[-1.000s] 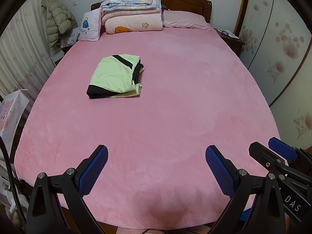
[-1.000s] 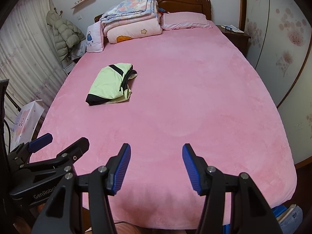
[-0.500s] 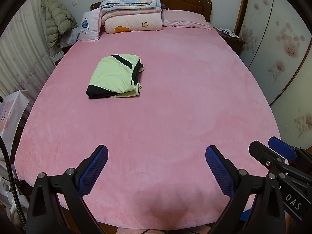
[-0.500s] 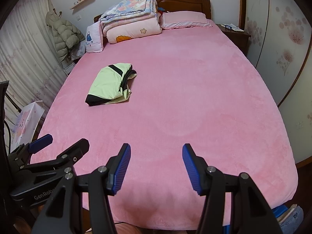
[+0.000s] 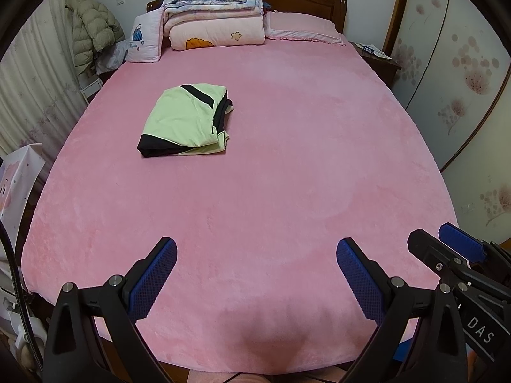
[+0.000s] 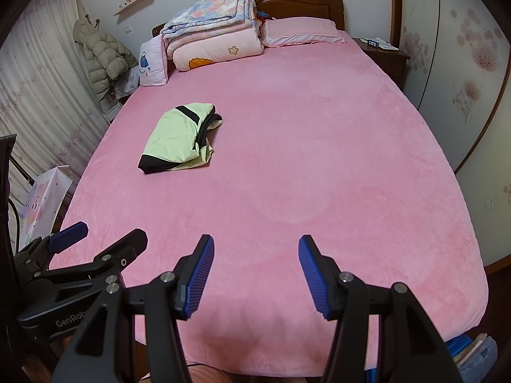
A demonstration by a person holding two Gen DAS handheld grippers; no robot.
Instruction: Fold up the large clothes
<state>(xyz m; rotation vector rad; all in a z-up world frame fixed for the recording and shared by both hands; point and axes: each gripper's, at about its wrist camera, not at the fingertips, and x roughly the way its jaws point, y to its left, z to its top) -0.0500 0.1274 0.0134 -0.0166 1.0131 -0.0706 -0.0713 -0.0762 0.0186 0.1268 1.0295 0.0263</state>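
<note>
Left wrist view: nothing shifted against the earlier frames. Left gripper [image 5: 255, 274] parked low over the near edge of the pink bed [image 5: 287, 175], jaws spread wide, nothing between the pads. Right gripper [image 6: 255, 274] same story from the right wrist view: parted about halfway, empty, unmoved. Green-and-black garment [image 5: 185, 121] folded into a compact bundle, lying in the upper left of the frame, well apart from both grippers, exactly as before. Stacked quilts [image 5: 217, 12] and pillow [image 5: 300, 25] at the headboard untouched. Probably a pause after a finished fold: either done, or waiting for another garment.
</note>
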